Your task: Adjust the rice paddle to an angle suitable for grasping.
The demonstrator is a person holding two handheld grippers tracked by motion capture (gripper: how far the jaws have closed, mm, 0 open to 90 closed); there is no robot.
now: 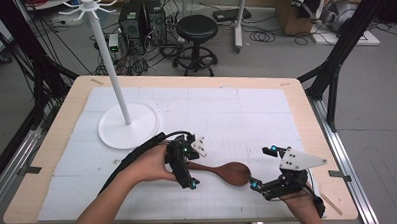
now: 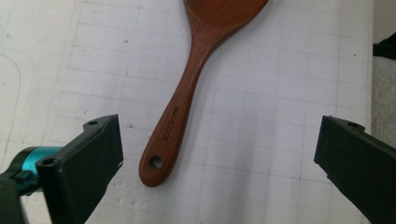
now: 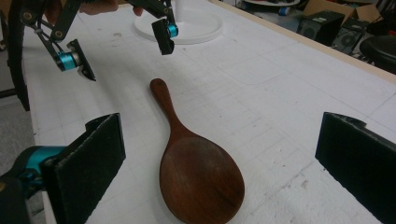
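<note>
The wooden rice paddle (image 1: 223, 172) lies flat, handle towards 9 o'clock, blade towards 3; the left gripper (image 1: 185, 165), jaws spread, hides the handle end; the right gripper (image 1: 261, 170) gapes empty.

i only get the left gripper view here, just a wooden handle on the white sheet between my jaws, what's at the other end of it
Observer: The wooden spoon ends in a broad oval bowl, lying flat on the white sheet.
Operator: is the right gripper on it
Observer: No. The right gripper sits at the bowl end with its jaws wide apart and nothing held.
Operator: and mine, am i touching the handle
Observer: The right gripper view shows the left gripper hanging above the handle tip, jaws open, clear of the wood.
Operator: anything else on the table
Observer: A white hook stand stands on its round base at the far left.
</note>
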